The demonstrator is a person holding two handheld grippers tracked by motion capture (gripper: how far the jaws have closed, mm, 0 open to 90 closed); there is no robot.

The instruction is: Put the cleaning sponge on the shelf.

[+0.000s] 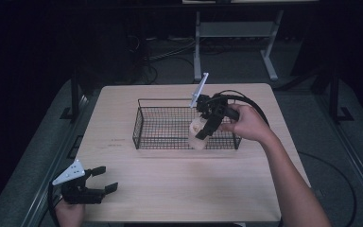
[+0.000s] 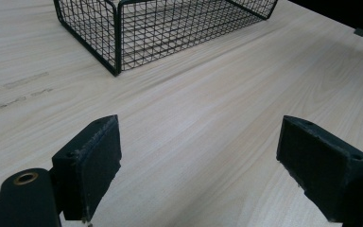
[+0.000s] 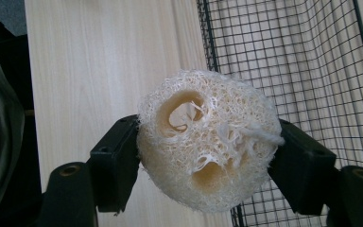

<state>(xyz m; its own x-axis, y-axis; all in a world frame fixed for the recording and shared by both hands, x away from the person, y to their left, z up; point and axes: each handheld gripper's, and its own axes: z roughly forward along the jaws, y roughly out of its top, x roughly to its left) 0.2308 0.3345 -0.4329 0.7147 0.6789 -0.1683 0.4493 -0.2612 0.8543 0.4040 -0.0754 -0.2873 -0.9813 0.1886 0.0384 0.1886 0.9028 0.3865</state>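
Right gripper (image 1: 202,130), angled down at centre frame over the wire basket (image 1: 144,124), pinches a loofah (image 3: 208,142) whose hollow end the right gripper view reveals; left gripper (image 1: 105,182) fingers spread above the bench (image 1: 179,184), lower left.

Basket (image 1: 144,126): on the desk (image 1: 179,189), set toward its far edge, about midway between left and right edges.
Loofah (image 1: 197,135): pinched in the right gripper (image 1: 203,127), over the basket's near right part, at its near wall.
Left gripper (image 1: 105,179): near the desk's near left corner, well apart from the basket.
Right hand (image 1: 246,124): beside the basket's right end.
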